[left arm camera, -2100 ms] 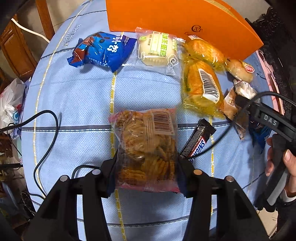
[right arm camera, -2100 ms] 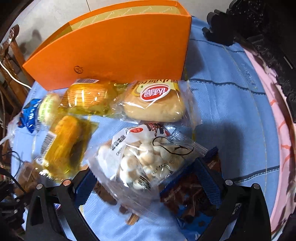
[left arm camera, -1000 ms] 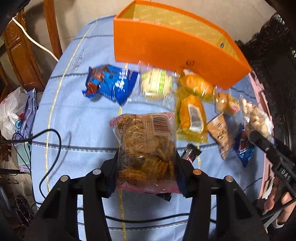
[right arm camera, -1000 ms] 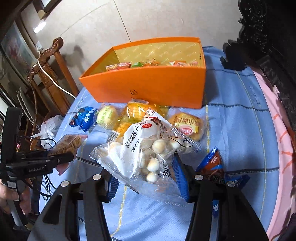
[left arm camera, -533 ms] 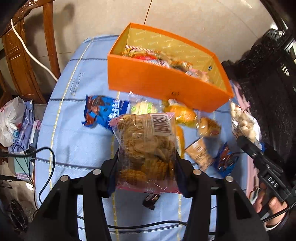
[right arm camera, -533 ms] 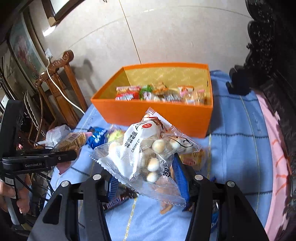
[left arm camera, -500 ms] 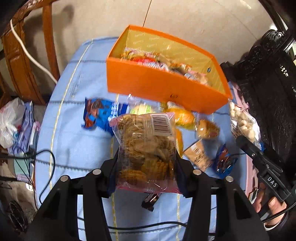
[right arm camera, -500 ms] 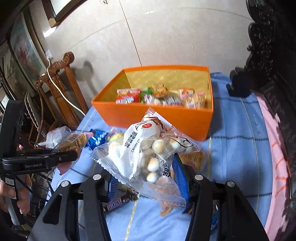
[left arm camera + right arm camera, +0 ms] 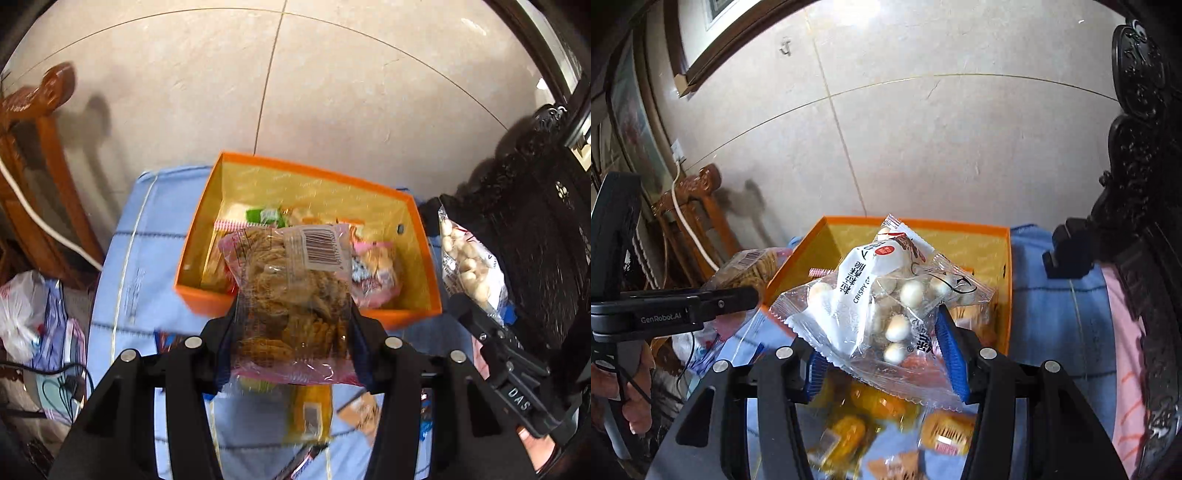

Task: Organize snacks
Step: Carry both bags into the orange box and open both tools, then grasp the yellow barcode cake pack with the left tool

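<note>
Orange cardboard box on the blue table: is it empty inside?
No, the orange cardboard box already holds several wrapped snacks along its yellow bottom.

**What the two views leave out or smear**

The bag of crackers (image 9: 291, 295) covers the near middle of the orange box (image 9: 207, 299), so the packets behind it show only as scraps. The snacks on the blue tablecloth (image 9: 147, 258) under both grippers are blurred; their labels cannot be read. In the right wrist view the bag of white balls (image 9: 886, 302) hides much of the box floor. The hand (image 9: 631, 391) at the left edge is cut off, as is the dark carved furniture (image 9: 1137, 184) at the right.
</note>
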The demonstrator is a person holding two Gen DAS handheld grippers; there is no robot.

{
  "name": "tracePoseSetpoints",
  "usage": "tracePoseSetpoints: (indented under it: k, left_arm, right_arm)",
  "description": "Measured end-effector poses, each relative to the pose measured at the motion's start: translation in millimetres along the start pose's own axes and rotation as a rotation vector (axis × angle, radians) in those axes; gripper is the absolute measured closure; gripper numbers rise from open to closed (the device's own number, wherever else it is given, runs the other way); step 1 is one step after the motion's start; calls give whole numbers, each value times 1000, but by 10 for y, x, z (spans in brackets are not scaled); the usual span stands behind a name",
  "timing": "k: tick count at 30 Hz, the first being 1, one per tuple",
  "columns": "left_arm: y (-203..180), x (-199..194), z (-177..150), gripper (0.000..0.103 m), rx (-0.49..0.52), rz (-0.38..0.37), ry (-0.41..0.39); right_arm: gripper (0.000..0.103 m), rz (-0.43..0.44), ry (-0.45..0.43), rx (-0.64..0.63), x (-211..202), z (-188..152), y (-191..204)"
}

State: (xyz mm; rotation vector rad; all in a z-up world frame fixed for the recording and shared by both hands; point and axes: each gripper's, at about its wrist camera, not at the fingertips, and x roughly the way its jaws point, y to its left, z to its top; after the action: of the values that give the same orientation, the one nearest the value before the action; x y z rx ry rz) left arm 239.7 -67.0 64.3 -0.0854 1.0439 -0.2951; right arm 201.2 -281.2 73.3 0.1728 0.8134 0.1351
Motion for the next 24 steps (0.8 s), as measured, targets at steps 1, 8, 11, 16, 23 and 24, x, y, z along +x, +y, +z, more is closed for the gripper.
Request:
tracePoseSetpoints:
  k: [1,8,11,16,23,24]
  left_arm:
    - [-18,29,54,53,2,1,-2]
    - [-70,347,418,35,-20,12,4]
    - [-31,323,470,6,-73,91,-57]
    - [64,327,326,5,-61,68,-9]
    - [292,270,-244,5,-84,78,53]
    - [312,278,-379,5,-79,83,74]
  right_arm:
    - [50,-1,-5,1,41,51,-13]
    - [37,-41,10,17,363,262,-113]
    - [16,-113,-22,19,359,257,-136]
    - [14,-75,-14,50,278,76,-222]
    - [14,-49,86,72,112,-562,-268]
    - [14,-46,105,71,90,-673,-266]
